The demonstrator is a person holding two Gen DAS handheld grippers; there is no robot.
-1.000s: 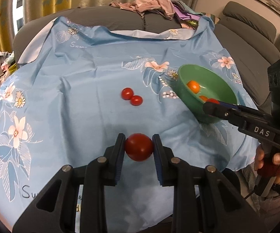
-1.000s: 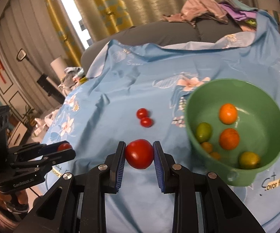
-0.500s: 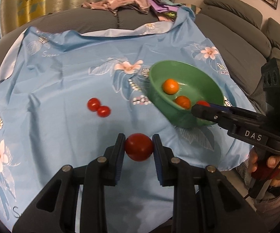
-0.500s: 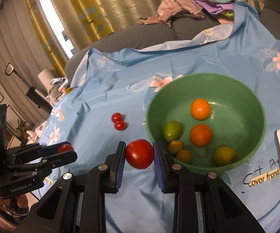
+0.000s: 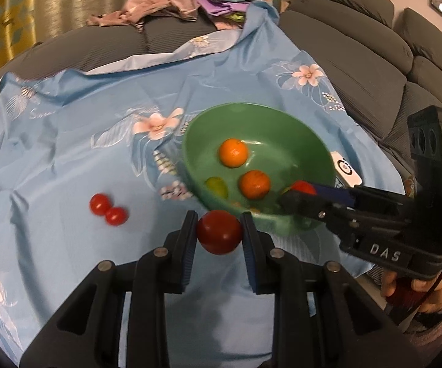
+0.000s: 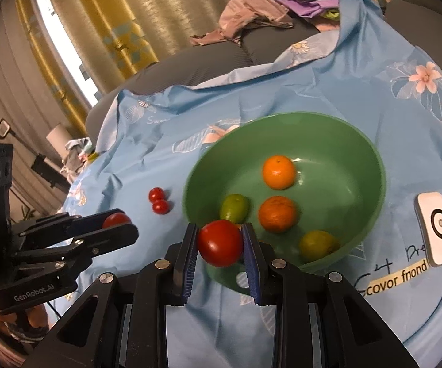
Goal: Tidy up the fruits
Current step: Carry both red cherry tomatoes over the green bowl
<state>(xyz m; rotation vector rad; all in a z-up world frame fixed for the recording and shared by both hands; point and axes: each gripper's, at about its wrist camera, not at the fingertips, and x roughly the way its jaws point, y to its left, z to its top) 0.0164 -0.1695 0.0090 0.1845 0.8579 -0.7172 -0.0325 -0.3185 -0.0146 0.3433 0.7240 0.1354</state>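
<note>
My left gripper point(image 5: 219, 233) is shut on a dark red tomato point(image 5: 219, 232), held just left of the near rim of the green bowl point(image 5: 309, 141). My right gripper point(image 6: 221, 242) is shut on a red tomato point(image 6: 220, 243) over the bowl's point(image 6: 371, 165) near left rim. The bowl holds two oranges point(image 6: 278, 172) and several small green and yellow fruits point(image 6: 234, 210). Two cherry tomatoes point(image 5: 108, 210) lie touching on the blue floral cloth, left of the bowl; they also show in the right wrist view point(image 6: 159, 201).
The blue cloth point(image 5: 67, 128) covers a round table. A white device point(image 6: 438, 228) and a paper label point(image 6: 395, 279) lie right of the bowl. A grey sofa point(image 5: 374, 40) with a clothes pile point(image 5: 165, 4) stands behind; curtains point(image 6: 113, 21) at left.
Both grippers have moved toward the bowl with their tomatoes still gripped. The right tomato now hangs over the bowl's near rim; the left one has come close to the rim.
</note>
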